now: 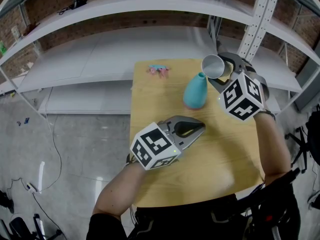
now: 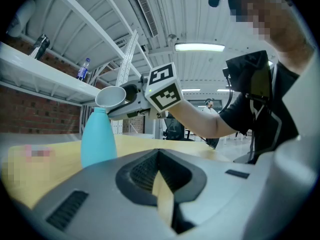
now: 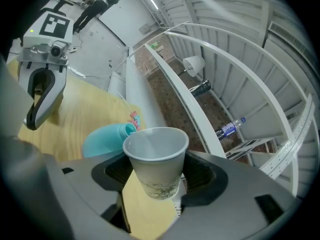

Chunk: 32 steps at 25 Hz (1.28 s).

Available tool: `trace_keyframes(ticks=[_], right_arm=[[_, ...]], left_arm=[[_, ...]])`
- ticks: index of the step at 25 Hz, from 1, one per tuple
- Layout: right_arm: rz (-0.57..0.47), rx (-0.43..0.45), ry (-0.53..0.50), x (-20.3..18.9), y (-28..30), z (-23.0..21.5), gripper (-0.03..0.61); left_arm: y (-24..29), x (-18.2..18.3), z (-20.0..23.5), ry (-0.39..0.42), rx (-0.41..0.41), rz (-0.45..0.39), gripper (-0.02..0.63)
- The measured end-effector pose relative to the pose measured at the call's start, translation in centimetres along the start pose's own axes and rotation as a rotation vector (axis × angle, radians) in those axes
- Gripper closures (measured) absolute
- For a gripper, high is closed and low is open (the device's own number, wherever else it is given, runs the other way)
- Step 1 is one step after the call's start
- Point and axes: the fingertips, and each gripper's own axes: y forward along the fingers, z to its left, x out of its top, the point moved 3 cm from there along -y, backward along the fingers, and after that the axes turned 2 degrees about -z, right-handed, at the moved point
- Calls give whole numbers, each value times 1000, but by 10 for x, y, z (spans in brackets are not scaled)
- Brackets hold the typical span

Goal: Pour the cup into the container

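The cup [image 3: 156,159] is white with a faint grey-green leafy print near its base, the container [image 1: 195,91] is plain turquoise, and the table [image 1: 150,104] is pale yellow wood grain. The left gripper [image 1: 201,127] and the right gripper [image 1: 214,74] are matte grey with dark ribbed pads, and each bears a white cube printed with black square markers. The shelves [image 1: 100,54] are white, the wall [image 3: 175,91] is red-brown brick, the floor [image 1: 75,159] is mottled grey, and the small scraps [image 1: 158,70] are pink and blue.
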Motion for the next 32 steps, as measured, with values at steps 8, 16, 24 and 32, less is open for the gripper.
trace_keyframes(ticks=[8, 16, 24, 32], right_arm=[[6, 0, -17, 0, 1, 1, 268], [10, -10, -30, 3, 1, 1, 268], [16, -11, -33, 2, 3, -1, 268], [21, -16, -52, 3, 1, 0, 268]], left_arm=[[0, 0, -1, 2, -3, 1, 614], [-1, 0, -1, 1, -4, 1, 612], [0, 0, -1, 2, -7, 0, 612], [0, 0, -2, 3, -12, 1, 613]])
